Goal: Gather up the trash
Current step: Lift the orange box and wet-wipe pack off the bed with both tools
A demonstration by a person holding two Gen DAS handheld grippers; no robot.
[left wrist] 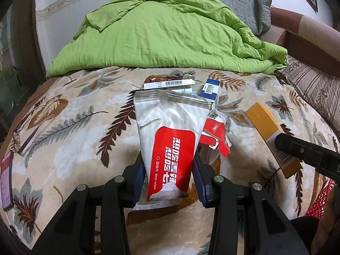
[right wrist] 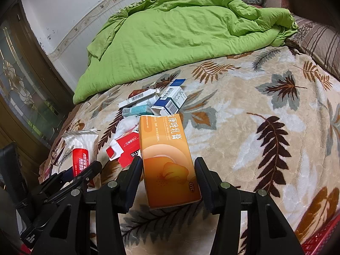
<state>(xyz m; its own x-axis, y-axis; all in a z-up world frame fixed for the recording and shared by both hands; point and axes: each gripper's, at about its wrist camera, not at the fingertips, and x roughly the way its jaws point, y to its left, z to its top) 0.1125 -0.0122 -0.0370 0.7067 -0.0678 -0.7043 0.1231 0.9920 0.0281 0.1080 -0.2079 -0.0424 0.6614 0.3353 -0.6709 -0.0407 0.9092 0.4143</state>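
Note:
A white wet-wipe pack with a red label (left wrist: pixel 170 140) lies lengthwise between the blue pads of my left gripper (left wrist: pixel 169 170), which is shut on its lower end. The same pack (right wrist: pixel 81 142) and the left gripper (right wrist: pixel 85 170) show at the lower left of the right wrist view. My right gripper (right wrist: pixel 169 174) is shut on an orange medicine box (right wrist: pixel 167 155), both fingers against its long sides. In the left wrist view the orange box (left wrist: pixel 263 123) and one right finger (left wrist: pixel 297 150) sit at the right. Everything is over a leaf-patterned blanket (right wrist: pixel 255 127).
More litter lies ahead: a torn red-and-white carton (right wrist: pixel 125 146), a blue-and-white box (right wrist: pixel 170 99), a long white barcoded box (right wrist: pixel 138 97) and a teal box (right wrist: pixel 136 110). A green quilt (left wrist: pixel 165 31) is heaped behind. A red mesh basket (left wrist: pixel 318 197) is at the lower right, a phone (left wrist: pixel 6 182) at the left.

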